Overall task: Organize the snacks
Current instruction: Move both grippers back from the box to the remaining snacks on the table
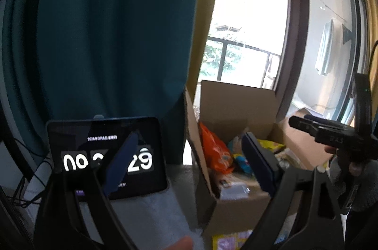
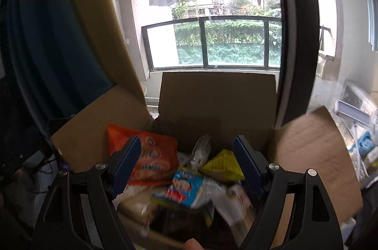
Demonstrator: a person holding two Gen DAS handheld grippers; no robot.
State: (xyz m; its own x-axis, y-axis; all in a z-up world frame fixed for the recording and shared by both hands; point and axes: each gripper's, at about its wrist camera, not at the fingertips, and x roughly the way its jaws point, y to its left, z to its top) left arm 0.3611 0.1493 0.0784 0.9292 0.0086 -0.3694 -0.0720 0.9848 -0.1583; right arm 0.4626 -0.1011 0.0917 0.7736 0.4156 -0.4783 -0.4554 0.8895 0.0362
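An open cardboard box [image 2: 212, 96] holds several snack packs: an orange bag [image 2: 151, 155] on the left, a yellow packet [image 2: 222, 165], a blue-and-white packet [image 2: 189, 188] and a clear wrapped item [image 2: 200, 150]. My right gripper [image 2: 186, 150] hovers over the box, open, with nothing pressed between its blue pads [image 2: 127, 162]. In the left wrist view the same box [image 1: 236, 103] stands to the right, with the orange bag [image 1: 215, 150] leaning inside. My left gripper [image 1: 189, 162] is open and empty, just left of the box's near corner.
A tablet showing a clock [image 1: 106, 155] leans against a teal curtain [image 1: 106, 37], with cables [image 1: 30, 179] to its left. A purple-and-yellow packet [image 1: 231, 240] lies in front of the box. The box flaps spread outward [image 2: 314, 155]. White containers [image 2: 356, 101] sit at far right.
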